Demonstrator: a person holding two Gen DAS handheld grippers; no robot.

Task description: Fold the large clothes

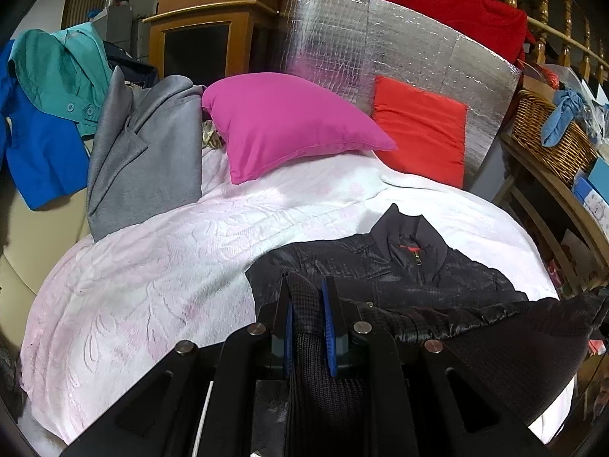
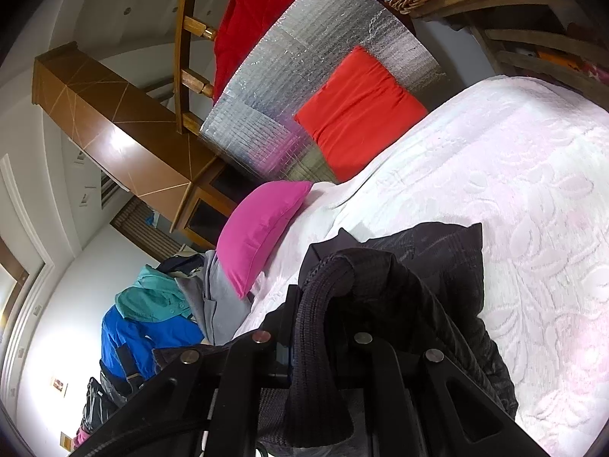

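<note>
**Inspector A:** State of the left hand-held gripper?

**Inspector B:** Clenched on the ribbed hem of the black jacket. The knit band runs between the two blue-padded fingers and back toward the camera. The jaws stand nearly together, with cloth pinched between them.

**Inspector A:** And the right hand-held gripper?

**Inspector B:** Also clenched on the jacket. A ribbed edge drapes over its tips, hiding them almost wholly; the grip reads as tight.

**Inspector A:** Location of the jacket?

**Inspector B:** On the bed, over a white and pale pink embossed bedspread. In the left wrist view its body lies at 3 o'clock from the gripper, collar up, zip part open, hem edge lifted toward the camera.

**Inspector A:** Surroundings?

**Inspector B:** A pink pillow at 12 o'clock, an orange cushion at 1 o'clock leaning on a silver foil panel. A grey coat at 10 o'clock, with a teal shirt and a blue garment beyond it. A wicker basket sits at 2 o'clock on a wooden shelf.
</note>
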